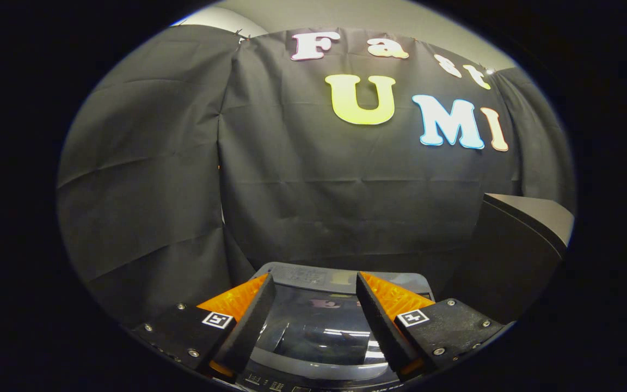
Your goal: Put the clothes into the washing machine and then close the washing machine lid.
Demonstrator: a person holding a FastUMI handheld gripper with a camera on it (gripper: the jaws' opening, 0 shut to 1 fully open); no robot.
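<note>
A small top-loading washing machine (340, 279) stands right below my gripper (313, 276). Its dark glass lid (319, 335) lies flat and down over the tub, with light streaks mirrored in it. A faint pinkish patch (324, 302) shows in the glass; I cannot tell whether it is cloth inside or a reflection. The gripper hovers over the lid, open, its two fingers wide apart with nothing between them. A strip with buttons (270, 384) runs along the machine's near edge, under the fingers.
A dark box-like block with a grey top (526, 239) stands to the right of the machine, higher than the lid. The black cloth wall (183, 190) hangs close behind and to the left of the machine.
</note>
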